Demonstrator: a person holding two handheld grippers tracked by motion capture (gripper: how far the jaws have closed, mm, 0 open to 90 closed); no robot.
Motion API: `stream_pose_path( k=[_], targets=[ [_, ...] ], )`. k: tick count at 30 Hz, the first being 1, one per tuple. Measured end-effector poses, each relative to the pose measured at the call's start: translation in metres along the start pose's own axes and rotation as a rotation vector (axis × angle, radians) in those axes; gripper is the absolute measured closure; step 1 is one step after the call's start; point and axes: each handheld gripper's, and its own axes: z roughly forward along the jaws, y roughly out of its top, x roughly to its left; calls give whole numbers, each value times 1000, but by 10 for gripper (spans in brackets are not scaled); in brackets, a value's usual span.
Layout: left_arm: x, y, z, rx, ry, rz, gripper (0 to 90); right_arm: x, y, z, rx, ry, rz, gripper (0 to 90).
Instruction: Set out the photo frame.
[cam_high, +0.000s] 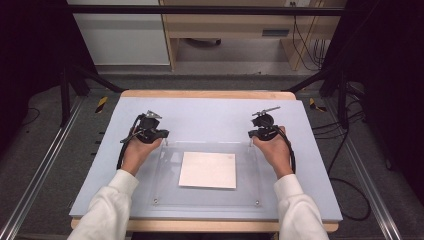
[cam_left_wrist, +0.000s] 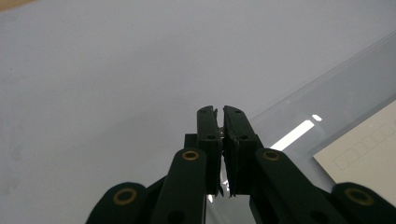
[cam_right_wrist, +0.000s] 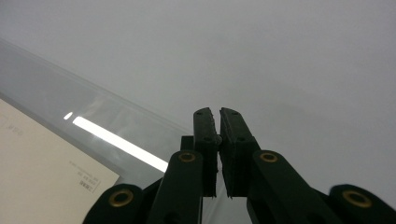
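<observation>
Worktop (cam_high: 210, 112): pale grey-blue board with a wood edge. Floor (cam_high: 50, 165) around it is grey carpet, metal rails (cam_high: 37, 170) running along both sides. Far side: light wood furniture (cam_high: 230, 25) beside a white panel (cam_high: 120, 35). Black cables (cam_high: 305, 45) hang at right. Dark curtains (cam_high: 30, 50) flank the scene.

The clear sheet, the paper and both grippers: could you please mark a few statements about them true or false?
1. The paper lies at the clear sheet. True.
2. The left gripper is wide open. False: it is shut.
3. The right gripper is shut. True.
4. The paper is crumpled into a ball. False: it lies flat.
5. The grippers sit near the sheet's near corners. False: near its far corners.
</observation>
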Motion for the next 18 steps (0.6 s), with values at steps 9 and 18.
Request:
stream_pose_path(
  k=[9, 18],
  targets=[
    [3, 3, 2, 15, -20, -16, 853, -4, 0, 2, -18, 24, 5, 859],
    [5, 6, 3, 38, -30, -33, 853, -4, -1, 1, -22, 22, 2, 857]
  ],
)
